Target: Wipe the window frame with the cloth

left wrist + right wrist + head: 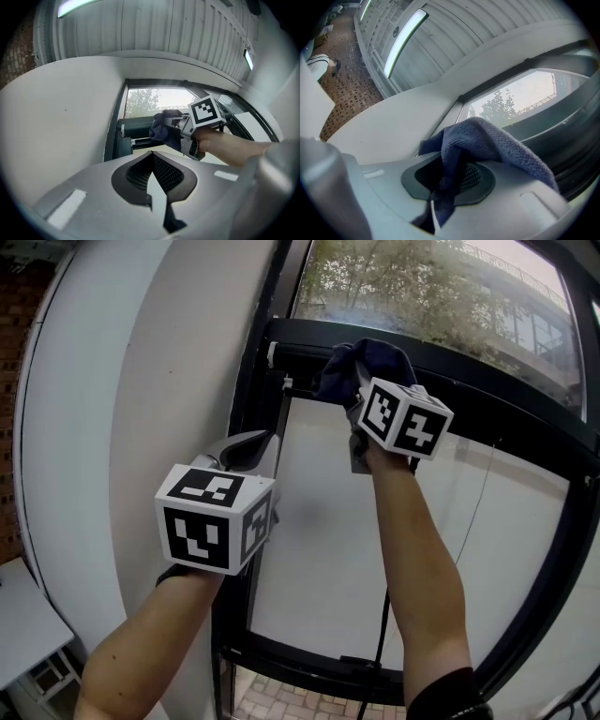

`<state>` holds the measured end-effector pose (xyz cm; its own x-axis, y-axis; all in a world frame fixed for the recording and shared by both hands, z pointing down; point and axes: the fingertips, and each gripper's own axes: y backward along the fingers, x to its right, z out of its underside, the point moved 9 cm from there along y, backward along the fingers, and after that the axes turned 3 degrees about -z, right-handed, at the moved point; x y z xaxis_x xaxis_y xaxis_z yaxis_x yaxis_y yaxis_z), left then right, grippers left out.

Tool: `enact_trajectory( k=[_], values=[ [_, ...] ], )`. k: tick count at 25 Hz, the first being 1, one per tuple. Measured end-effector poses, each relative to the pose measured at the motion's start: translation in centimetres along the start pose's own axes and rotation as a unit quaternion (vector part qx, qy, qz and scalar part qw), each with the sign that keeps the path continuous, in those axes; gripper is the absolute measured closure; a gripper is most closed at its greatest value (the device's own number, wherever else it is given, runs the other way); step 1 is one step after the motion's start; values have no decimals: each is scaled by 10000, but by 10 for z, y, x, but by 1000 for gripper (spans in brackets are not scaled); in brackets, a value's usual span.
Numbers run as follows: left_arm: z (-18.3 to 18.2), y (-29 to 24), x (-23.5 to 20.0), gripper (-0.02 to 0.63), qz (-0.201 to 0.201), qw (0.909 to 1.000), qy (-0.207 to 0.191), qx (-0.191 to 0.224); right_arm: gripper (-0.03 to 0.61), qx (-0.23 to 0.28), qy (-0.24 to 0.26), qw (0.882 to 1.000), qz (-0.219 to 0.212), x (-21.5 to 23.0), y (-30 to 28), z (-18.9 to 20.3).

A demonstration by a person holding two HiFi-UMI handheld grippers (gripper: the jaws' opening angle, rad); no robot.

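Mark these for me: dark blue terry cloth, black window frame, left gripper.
dark blue terry cloth (pixel 352 367), head view, bunched top fold.
black window frame (pixel 506 404), head view, upper crossbar.
left gripper (pixel 152 158), left gripper view, between its fingertips.

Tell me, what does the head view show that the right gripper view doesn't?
Only the head view shows the left gripper and the lower window pane. Only the right gripper view shows the right gripper's jaws shut on the cloth, plus a ceiling light. Both show the cloth, the dark window frame and trees outside.
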<state>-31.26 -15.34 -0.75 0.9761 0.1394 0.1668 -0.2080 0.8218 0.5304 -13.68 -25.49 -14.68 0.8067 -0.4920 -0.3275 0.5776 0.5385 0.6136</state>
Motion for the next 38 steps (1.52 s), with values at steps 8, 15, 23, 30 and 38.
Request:
enact_trajectory(
  k=[8, 15, 23, 30, 38],
  values=[
    [-10, -27, 24, 620, -151, 9998, 43, 86, 514, 97, -20, 9997, -240, 18, 12, -6],
    [-4, -41, 47, 620, -164, 9996, 199, 67, 514, 166, -17, 9997, -171, 39, 33, -11],
    [-4, -57, 86, 620, 154, 9993, 292, 202, 514, 303, -30, 9995, -20, 79, 69, -24],
    [-9, -73, 124, 620, 38, 9987, 436, 264, 514, 375, -66, 9993, 67, 120, 103, -38],
    [-15, -79, 170, 620, 514, 9967, 549, 295, 514, 432, 7, 9985, 322, 151, 142, -53]
  ],
)
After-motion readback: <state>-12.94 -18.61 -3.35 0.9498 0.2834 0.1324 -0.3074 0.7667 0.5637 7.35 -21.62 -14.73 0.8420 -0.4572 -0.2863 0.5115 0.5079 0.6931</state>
